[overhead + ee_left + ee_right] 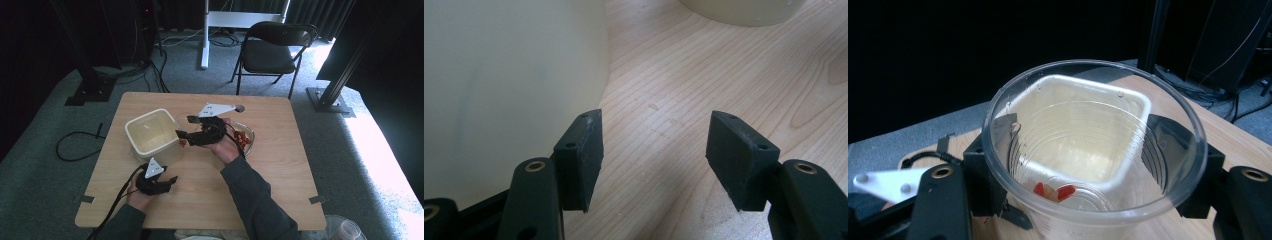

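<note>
My right gripper (1093,202) is shut on a clear plastic cup (1093,145), one jaw on each side of its wall. A few red pieces (1053,191) lie in the cup's bottom. In the high view the right gripper (183,133) holds the cup tilted at the right edge of a cream square container (152,134). That container (1083,125) shows through the cup. My left gripper (169,180) rests on the table in front of the container. Its jaws (656,150) stand open with only bare wood between them, and the container's wall (509,85) is close on their left.
A glass bowl (246,136) with reddish snacks sits under the right wrist. The wooden table (280,175) has free room at its right and front. A pale rounded edge (739,10) lies ahead of the left jaws. A folding chair (272,50) stands beyond the table.
</note>
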